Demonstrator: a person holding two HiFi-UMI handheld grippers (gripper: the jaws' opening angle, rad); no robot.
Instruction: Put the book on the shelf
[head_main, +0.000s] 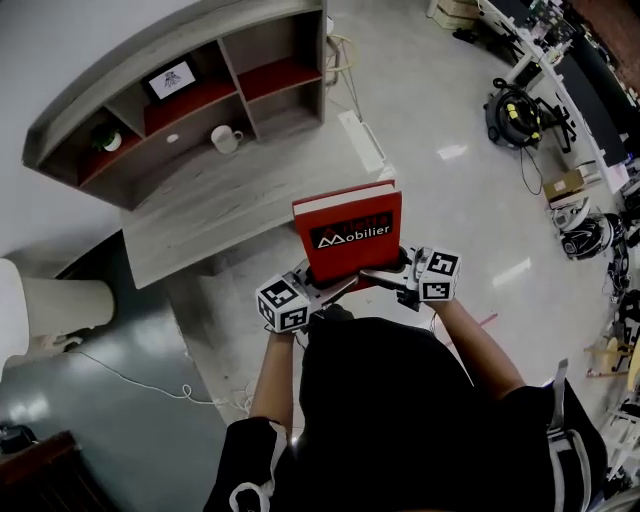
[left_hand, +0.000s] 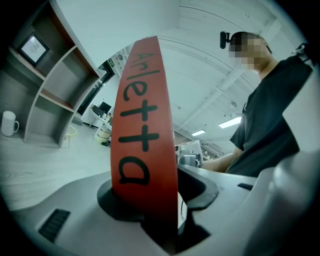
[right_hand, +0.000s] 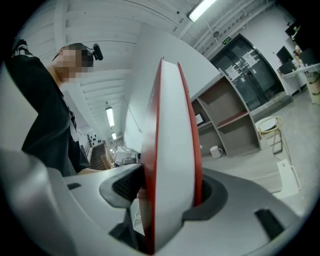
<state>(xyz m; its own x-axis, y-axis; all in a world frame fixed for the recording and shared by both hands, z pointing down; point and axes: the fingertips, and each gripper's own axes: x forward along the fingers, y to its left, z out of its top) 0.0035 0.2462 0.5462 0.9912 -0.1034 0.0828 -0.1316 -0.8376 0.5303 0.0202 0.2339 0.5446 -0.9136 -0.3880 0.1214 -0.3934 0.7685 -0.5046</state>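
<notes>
A red hardcover book (head_main: 348, 232) with "Mobilier" on its cover is held up in the air in front of the person, lower edge toward them. My left gripper (head_main: 320, 285) is shut on its lower left corner. In the left gripper view the red spine (left_hand: 142, 130) stands upright between the jaws of the left gripper (left_hand: 150, 200). My right gripper (head_main: 385, 272) is shut on the lower right corner, and the white page edge (right_hand: 172, 150) fills the jaws of that right gripper (right_hand: 167, 195). The grey wooden shelf (head_main: 200, 100) with red-lined compartments stands beyond the book.
A white mug (head_main: 226, 139), a framed picture (head_main: 171, 79) and a small green item (head_main: 108, 139) sit in the shelf. Its grey desk top (head_main: 215, 210) lies below the compartments. A white power strip (head_main: 361, 140) lies on the floor, with equipment (head_main: 515, 112) at the right.
</notes>
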